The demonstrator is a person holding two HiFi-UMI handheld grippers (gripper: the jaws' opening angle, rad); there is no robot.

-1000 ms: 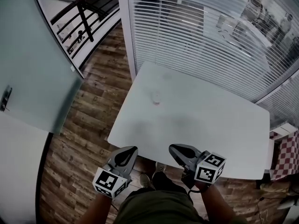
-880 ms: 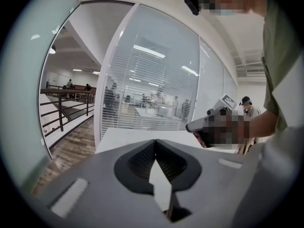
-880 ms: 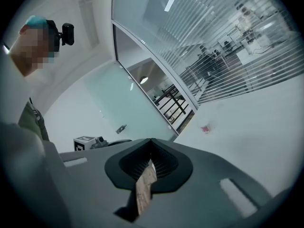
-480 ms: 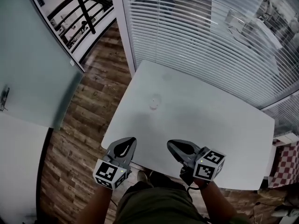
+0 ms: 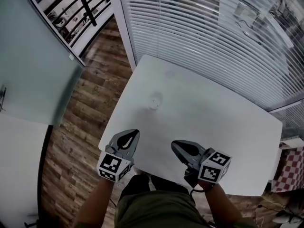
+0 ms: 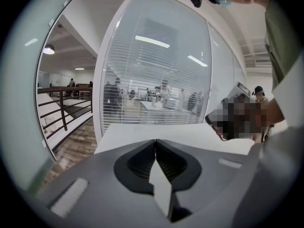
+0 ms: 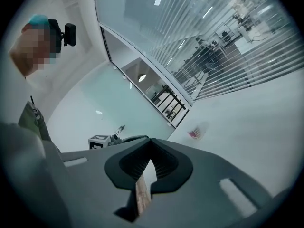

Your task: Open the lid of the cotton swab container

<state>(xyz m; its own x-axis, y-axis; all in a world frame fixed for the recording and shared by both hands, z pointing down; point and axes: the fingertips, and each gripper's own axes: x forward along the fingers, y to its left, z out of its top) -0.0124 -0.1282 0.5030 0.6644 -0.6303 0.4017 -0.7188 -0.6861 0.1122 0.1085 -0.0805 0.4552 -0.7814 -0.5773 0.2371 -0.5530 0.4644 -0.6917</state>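
The cotton swab container (image 5: 155, 100) is a small clear round tub standing on the white table (image 5: 228, 122), left of its middle. In the right gripper view the container (image 7: 195, 133) shows small and far off, with something reddish in it. My left gripper (image 5: 136, 132) hangs over the table's near left corner, shut and empty. My right gripper (image 5: 174, 145) is over the near edge, also shut and empty. Both are well short of the container. The jaws meet in the left gripper view (image 6: 155, 140) and in the right gripper view (image 7: 150, 139).
A glass wall with white blinds (image 5: 199, 37) runs along the table's far side. Wooden floor (image 5: 80, 127) lies to the left, with a frosted glass panel (image 5: 33, 70) and a dark railing (image 5: 85, 4) beyond. A red checkered thing (image 5: 290, 167) sits past the table's right end.
Both grippers have moved forward and now reach over the table's near edge, closer to the container. Their jaws stayed shut.
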